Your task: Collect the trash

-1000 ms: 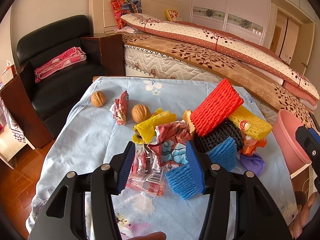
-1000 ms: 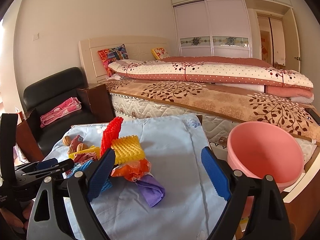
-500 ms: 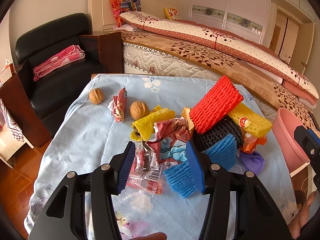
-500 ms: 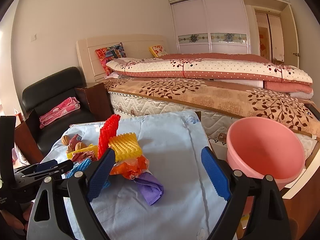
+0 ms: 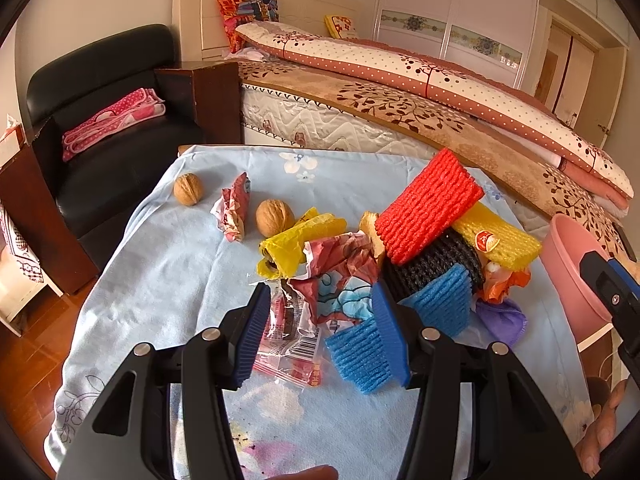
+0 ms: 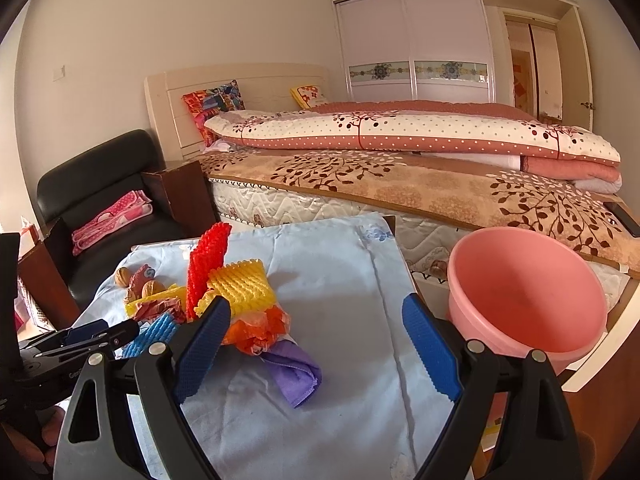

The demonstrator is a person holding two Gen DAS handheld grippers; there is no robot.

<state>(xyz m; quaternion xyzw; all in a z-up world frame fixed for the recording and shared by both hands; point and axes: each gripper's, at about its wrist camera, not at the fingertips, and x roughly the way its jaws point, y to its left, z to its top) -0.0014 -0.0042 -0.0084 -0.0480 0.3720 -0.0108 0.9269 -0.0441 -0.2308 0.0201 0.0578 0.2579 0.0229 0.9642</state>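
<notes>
The clear wrapper [image 5: 288,344] is seen flat on the desk [image 5: 160,280], right between the spread fingers of the left hand-held gripper [image 5: 320,336], which is nearer. The right hand-held gripper [image 6: 316,348] is spread too, beside the pink bucket [image 6: 528,292].

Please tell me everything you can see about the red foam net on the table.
The red foam net is a ribbed mesh sleeve, seemingly soft foam, flattened and roughly rectangular. It is the tallest piece of the trash pile, leaning tilted on the black net and the yellow net. From the right wrist view it stands nearly on edge. Neither gripper touches it.
</notes>
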